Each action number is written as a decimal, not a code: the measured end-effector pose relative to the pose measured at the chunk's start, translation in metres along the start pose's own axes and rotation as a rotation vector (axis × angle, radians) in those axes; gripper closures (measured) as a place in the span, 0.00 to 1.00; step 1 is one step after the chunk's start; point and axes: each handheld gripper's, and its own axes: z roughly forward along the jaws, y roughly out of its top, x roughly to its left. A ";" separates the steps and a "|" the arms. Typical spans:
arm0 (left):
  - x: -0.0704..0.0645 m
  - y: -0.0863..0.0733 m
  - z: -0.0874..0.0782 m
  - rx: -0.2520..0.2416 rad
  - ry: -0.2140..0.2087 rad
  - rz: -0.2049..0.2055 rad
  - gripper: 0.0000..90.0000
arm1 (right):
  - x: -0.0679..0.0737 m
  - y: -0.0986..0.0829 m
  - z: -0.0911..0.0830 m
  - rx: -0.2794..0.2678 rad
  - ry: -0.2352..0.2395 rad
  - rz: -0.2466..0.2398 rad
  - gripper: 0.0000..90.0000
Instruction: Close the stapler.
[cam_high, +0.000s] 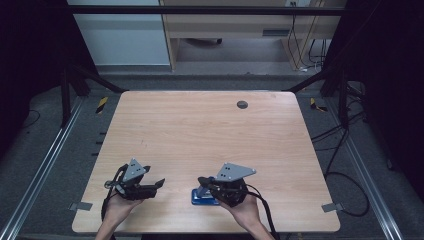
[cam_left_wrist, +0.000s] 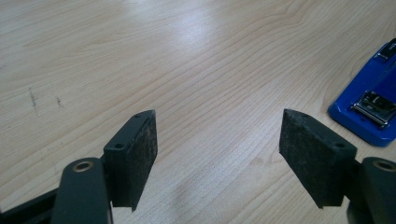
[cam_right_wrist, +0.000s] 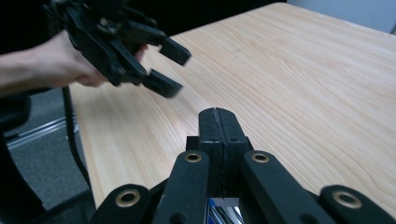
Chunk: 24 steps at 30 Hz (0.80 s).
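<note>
1. Lower centre of the high view: blue stapler (cam_high: 202, 196), lying on the wooden worktop (cam_high: 210, 130) near its front edge, partly covered by the right tool (cam_high: 201, 180). It appears again at the right edge of the left gripper view (cam_left_wrist: 369, 109), flat on the wood, with a metal plate showing on its top.
2. Right tool: held in the person's right hand (cam_high: 245, 207) at the lower centre-right of the high view, directly over the stapler, jaws pointing toward the left of the frame. In the right gripper view (cam_right_wrist: 218, 135) the two black jaws stand pressed together, pad against pad, with nothing seen between them. A strip of shiny metal shows below them at the bottom centre of that view; whether the tool touches the stapler cannot be told.
3. Left tool (cam_high: 161, 182): held in the left hand (cam_high: 117, 207) at the lower left of the high view, just beside the stapler but apart from it. In the left gripper view (cam_left_wrist: 217, 154) its jaws are spread wide with bare wood between them, holding nothing. It also shows at the upper left of the right gripper view (cam_right_wrist: 170, 67), raised above the worktop, jaws parted.
4. Round dark insert (cam_high: 242, 104): set in the worktop, upper centre-right of the high view, well apart from both tools.
</note>
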 end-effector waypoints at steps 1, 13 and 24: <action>0.000 0.000 0.000 -0.001 0.000 0.000 0.31 | -0.002 -0.002 -0.001 0.005 -0.005 0.000 1.00; -0.001 0.000 0.000 -0.001 0.000 0.002 0.31 | -0.020 -0.023 -0.016 0.048 -0.052 0.022 1.00; -0.001 0.000 0.000 0.001 -0.003 0.002 0.31 | -0.031 -0.037 -0.024 0.077 -0.069 0.031 1.00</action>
